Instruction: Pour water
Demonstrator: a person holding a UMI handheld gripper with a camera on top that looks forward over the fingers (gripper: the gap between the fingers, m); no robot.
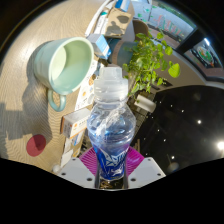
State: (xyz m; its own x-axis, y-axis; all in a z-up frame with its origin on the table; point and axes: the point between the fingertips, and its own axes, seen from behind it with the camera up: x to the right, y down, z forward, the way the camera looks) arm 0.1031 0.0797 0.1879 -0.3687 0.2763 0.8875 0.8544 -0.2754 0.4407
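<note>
Claw (111, 172) clamps upright water bottle (111, 122); green mug (62, 64) beyond, left.

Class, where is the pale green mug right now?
In the gripper view, the pale green ceramic mug stands on the wooden table, beyond and left of the clear plastic water bottle.

We see a wooden table (30, 110) in sunlight, a leafy plant (150, 62), and a dark shiny surface (185, 120).
</note>
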